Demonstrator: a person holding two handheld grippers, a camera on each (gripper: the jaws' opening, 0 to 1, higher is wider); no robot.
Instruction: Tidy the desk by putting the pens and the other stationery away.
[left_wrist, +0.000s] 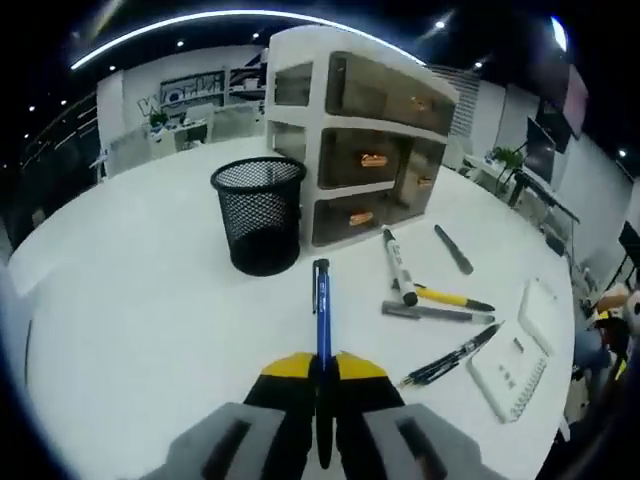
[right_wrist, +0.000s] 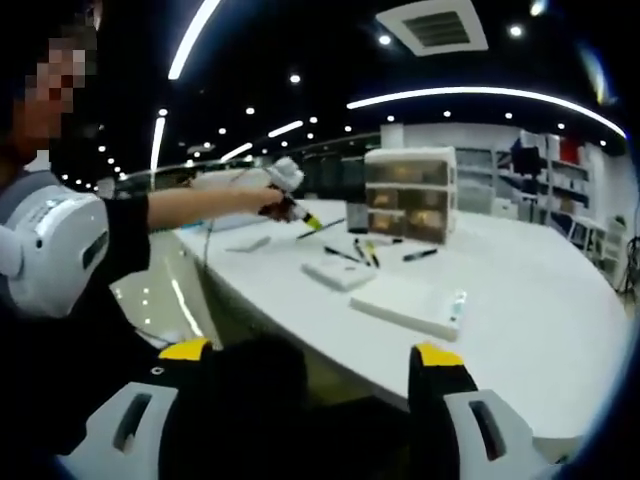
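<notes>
My left gripper is shut on a blue pen that points forward toward a black mesh pen cup on the white desk. Right of the pen lie a white marker, a yellow pen, a grey pen, two black pens and a dark pen. My right gripper is open and off the desk's near edge, with nothing between its yellow-tipped jaws. In the right gripper view, the other gripper holds that pen over the desk's far end.
A white drawer unit with smoky drawers stands behind the cup. A white calculator and a white pad lie at the right. A white notebook with a pen on it lies on the desk. A person's sleeve is at left.
</notes>
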